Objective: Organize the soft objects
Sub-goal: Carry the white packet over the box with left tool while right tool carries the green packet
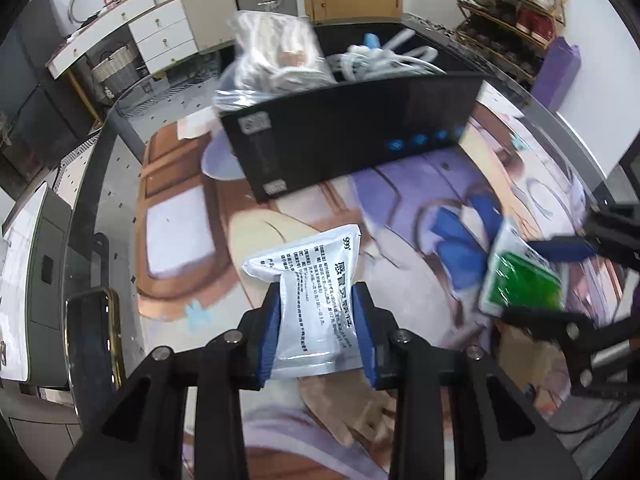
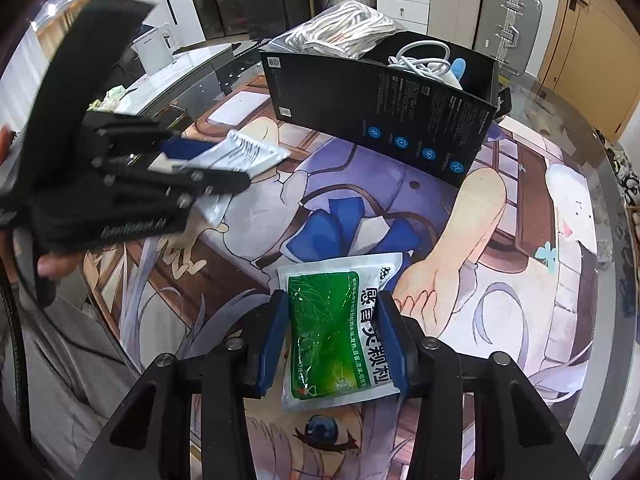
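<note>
My left gripper (image 1: 318, 300) is shut on a white medicine pouch (image 1: 316, 300) with black print, held above the table; it also shows in the right wrist view (image 2: 240, 154). My right gripper (image 2: 334, 312) is shut on a green and white medicine pouch (image 2: 336, 332), also seen blurred in the left wrist view (image 1: 524, 280). An open black box (image 1: 360, 136) stands ahead on the table, holding a clear bag of white rope (image 1: 276, 60) and white cables (image 1: 384, 60). The box also shows in the right wrist view (image 2: 384, 116).
The table carries a printed anime mat (image 2: 460, 240) under glass. A phone (image 1: 92, 344) lies at the left table edge. White drawers (image 1: 160, 36), suitcases (image 2: 508, 12) and a shoe rack (image 1: 512, 12) stand beyond the table.
</note>
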Motion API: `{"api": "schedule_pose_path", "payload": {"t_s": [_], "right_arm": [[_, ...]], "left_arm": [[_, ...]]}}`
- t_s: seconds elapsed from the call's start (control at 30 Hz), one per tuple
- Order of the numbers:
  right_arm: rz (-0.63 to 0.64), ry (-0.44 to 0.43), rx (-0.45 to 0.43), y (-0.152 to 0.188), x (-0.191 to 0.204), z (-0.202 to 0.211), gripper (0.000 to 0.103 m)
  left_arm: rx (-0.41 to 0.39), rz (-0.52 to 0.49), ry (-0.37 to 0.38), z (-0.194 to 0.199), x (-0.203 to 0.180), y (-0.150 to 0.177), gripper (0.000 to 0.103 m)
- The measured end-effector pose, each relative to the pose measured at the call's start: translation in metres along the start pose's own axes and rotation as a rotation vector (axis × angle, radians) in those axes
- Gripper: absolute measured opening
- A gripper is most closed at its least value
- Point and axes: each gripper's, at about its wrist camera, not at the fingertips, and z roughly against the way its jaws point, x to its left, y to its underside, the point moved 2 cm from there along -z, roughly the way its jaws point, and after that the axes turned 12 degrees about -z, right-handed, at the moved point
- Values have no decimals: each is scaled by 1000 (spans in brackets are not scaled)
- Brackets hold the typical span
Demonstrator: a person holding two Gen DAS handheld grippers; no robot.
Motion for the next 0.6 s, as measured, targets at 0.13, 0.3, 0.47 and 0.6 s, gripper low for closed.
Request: {"api": "schedule_pose_path", "payload": {"t_s": [0.13,0.3,0.47,0.6], "right_arm": [[-5,0,-1,-1,-4,2,40],[-18,0,-3,0,-7,3,37],[-24,-7,-13,-1,-8,8,35],[-28,-11,-19,-2,-9,11,35]], "left_arm": [[-19,-29,20,14,-21,2,30],[-58,-35,20,31,-29,-1,30],[-50,-28,22,36,-30,1,30],[-50,-22,29,37,-25,1,30]]}}
